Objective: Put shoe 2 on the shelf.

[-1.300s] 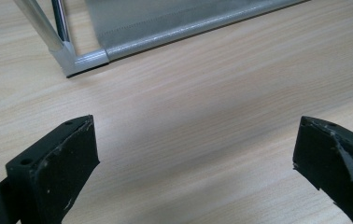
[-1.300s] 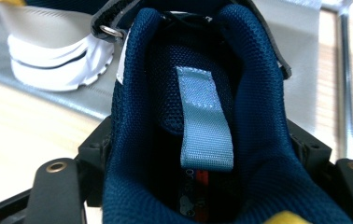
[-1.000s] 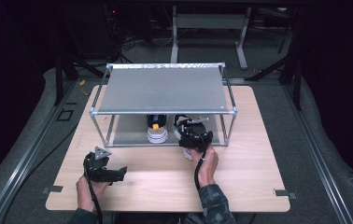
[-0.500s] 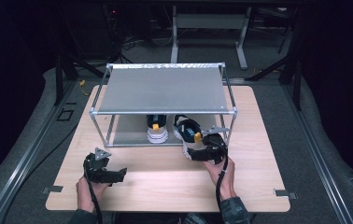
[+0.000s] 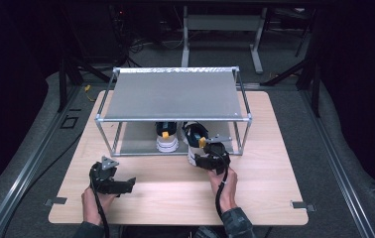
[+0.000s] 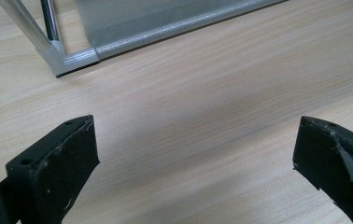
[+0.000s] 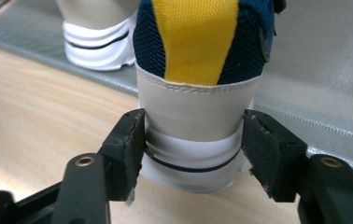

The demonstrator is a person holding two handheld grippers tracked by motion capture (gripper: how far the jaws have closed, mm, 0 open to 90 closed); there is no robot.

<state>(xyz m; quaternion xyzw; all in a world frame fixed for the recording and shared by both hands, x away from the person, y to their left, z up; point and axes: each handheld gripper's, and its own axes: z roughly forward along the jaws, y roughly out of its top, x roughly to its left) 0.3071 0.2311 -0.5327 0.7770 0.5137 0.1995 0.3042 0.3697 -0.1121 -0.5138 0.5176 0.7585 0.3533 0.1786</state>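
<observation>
Black jaws of the right gripper point(image 7: 191, 149) just closing, now pressing both sides of the shoe point(image 7: 198, 84) at its heel, low on the white sole. Heel sticking out over the front edge of the rack point(image 5: 175, 119) and its bottom shelf, toe inside, beside a second shoe point(image 5: 166, 139) already parked there. Gripped at the heel probably to push it straight in. Left gripper point(image 6: 193, 154) wide open, holding nothing, hovering over bare wooden table point(image 5: 165, 208), likely waiting.
</observation>
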